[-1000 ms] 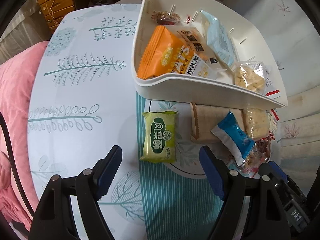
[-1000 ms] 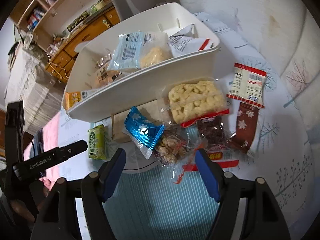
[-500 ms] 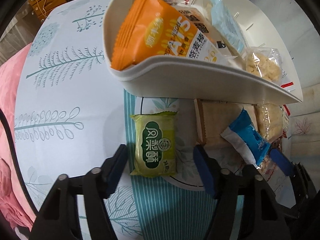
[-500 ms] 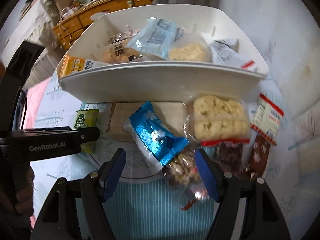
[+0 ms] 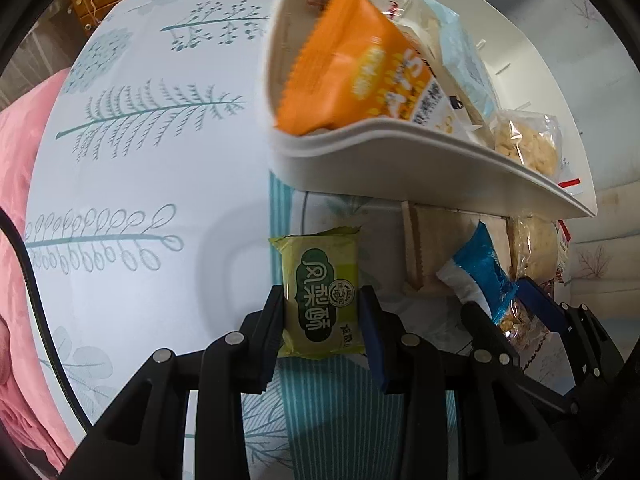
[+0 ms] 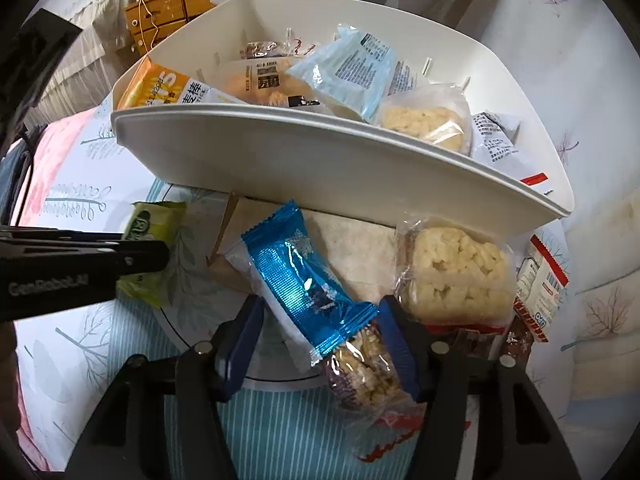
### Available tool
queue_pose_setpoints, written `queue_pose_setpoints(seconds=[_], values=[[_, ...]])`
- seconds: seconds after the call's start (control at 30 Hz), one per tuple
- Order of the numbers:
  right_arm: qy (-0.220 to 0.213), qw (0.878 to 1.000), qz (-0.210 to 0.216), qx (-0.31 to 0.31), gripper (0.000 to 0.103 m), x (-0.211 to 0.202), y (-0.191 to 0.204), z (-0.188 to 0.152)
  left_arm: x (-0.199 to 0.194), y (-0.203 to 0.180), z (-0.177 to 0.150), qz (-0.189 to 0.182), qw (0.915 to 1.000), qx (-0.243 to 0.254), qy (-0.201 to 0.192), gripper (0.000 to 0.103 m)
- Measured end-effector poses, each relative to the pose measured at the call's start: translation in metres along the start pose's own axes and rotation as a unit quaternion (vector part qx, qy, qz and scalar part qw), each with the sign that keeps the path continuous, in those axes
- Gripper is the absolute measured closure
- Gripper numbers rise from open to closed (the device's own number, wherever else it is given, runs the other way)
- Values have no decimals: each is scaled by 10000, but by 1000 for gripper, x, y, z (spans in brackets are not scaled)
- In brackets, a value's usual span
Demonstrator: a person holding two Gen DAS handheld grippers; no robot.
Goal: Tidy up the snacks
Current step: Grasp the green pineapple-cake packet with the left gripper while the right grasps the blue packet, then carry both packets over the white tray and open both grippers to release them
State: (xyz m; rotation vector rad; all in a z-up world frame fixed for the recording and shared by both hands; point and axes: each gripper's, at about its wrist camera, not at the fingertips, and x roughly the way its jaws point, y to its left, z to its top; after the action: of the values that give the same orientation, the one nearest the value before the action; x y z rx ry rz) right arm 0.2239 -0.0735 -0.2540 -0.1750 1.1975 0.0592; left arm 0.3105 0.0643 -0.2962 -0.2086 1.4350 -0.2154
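Left gripper (image 5: 322,320) jaws closing on green snack packet (image 5: 320,292); right gripper (image 6: 320,344) closing around blue packet (image 6: 304,284); best squeezed gently, lifted clear of white bin (image 6: 320,160)

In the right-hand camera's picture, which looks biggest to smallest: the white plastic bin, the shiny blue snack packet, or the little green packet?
1. White plastic bin, easily largest.
2. Shiny blue snack packet, though it lies nearest the camera.
3. Little green packet, partly hidden behind the other gripper.
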Motion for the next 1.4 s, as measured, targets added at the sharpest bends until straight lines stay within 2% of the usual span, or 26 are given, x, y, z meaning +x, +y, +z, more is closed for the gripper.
queue_pose_setpoints(seconds=[0.07,0.2,0.27,0.4,0.57,0.77,0.9,1.17,1.4], values=[[22,10000,-44,-29,52,0,1,0,-5,6,-2,-11,10000,-50,-22,68],[95,9998,-67,-150,56,0,6,2,-11,15,-11,-32,9999,-113,-89,68],[121,9998,-34,-184,64,3,9,5,-17,18,-13,-54,9998,-125,-133,68],[290,9994,59,-195,67,2,17,4,-27,22,-17,-97,9997,-148,-159,68],[368,9956,806,314,67,-11,18,-3,-46,21,-26,-193,9998,-95,27,68],[356,9906,1216,508,67,-31,21,-6,-69,10,-40,-98,9991,124,398,68],[157,9875,1414,679,67,-53,11,-1,-81,-2,-44,-166,9982,186,542,68],[-246,9839,1623,709,67,-89,-22,25,-136,-37,-24,-201,9987,447,104,68],[-686,9764,1879,816,67,-117,-51,48,-166,-65,6,19,9978,571,-338,68]])
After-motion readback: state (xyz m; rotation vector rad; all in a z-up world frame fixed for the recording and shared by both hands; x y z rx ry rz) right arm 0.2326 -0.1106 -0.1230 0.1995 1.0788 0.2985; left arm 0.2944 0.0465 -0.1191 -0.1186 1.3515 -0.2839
